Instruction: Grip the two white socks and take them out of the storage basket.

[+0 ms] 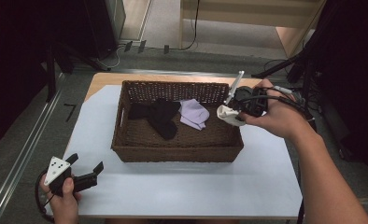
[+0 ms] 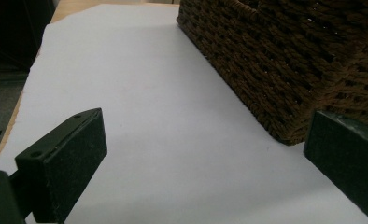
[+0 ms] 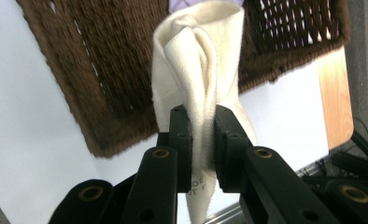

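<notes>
I see open white-covered surface (image 1: 182, 186) at 6 o'clock of the brown woven wicker basket (image 1: 177, 153); its near wall blocks my left tool (image 1: 85, 168) at 2 o'clock.

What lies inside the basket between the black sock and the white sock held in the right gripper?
In the high view, a lilac sock lies on the basket floor between the black sock and the white sock clamped in the right gripper.

high view looks down; both tool views, one blurry, share the basket (image 1: 126, 140).
</notes>
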Demonstrator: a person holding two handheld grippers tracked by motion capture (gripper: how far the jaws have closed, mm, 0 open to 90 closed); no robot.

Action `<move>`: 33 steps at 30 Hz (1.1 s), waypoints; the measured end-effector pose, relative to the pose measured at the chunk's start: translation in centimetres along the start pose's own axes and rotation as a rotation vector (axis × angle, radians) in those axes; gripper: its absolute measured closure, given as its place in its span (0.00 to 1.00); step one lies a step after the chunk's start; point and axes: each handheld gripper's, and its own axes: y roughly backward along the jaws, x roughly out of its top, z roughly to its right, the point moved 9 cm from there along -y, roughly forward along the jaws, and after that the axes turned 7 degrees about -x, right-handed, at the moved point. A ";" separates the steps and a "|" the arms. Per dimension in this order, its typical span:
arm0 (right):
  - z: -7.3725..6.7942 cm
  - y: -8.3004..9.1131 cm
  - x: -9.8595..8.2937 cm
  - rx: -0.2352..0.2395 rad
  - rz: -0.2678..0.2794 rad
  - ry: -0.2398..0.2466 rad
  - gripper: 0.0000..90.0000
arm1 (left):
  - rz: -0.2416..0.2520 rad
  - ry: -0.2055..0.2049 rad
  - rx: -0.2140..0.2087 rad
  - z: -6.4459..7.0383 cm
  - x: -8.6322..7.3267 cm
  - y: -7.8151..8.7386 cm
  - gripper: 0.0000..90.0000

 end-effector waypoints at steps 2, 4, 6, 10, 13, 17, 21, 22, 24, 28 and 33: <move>0.3 0.1 -1.0 -0.005 -0.003 -0.018 0.88 | 0.000 0.000 0.001 0.0 0.0 0.0 0.00; 0.4 0.1 -1.7 -0.009 -0.015 -0.028 0.88 | 0.000 0.000 0.001 0.0 0.0 0.0 0.00; 0.6 0.1 -2.2 -0.017 -0.025 -0.029 0.88 | 0.000 0.000 0.000 0.0 0.0 0.0 0.00; 0.8 0.0 -3.7 -0.017 -0.036 -0.057 0.88 | -0.001 -0.001 0.000 0.0 0.0 0.0 0.00; 0.8 -0.2 -4.7 -0.014 -0.038 -0.073 0.88 | -0.003 -0.004 0.000 0.0 0.0 0.0 0.00; 0.8 -0.8 -6.2 -0.009 -0.046 -0.106 0.88 | -0.002 -0.005 0.001 0.0 0.0 0.0 0.00; 0.8 -1.6 -7.5 -0.005 -0.062 -0.130 0.88 | -0.003 -0.005 0.001 0.1 0.0 0.0 0.00; 0.8 -1.6 -7.5 -0.005 -0.062 -0.130 0.88 | -0.003 -0.004 0.001 0.1 0.0 0.0 0.00; 0.7 -2.4 -8.4 -0.003 -0.074 -0.144 0.88 | -0.002 -0.006 0.001 0.1 0.0 0.0 0.00; 0.4 -3.7 -9.7 0.010 -0.087 -0.169 0.88 | -0.004 -0.007 0.000 0.1 0.0 0.0 0.00; 0.0 -5.6 -11.1 0.012 -0.111 -0.191 0.88 | -0.003 -0.008 -0.001 0.1 0.0 0.0 0.00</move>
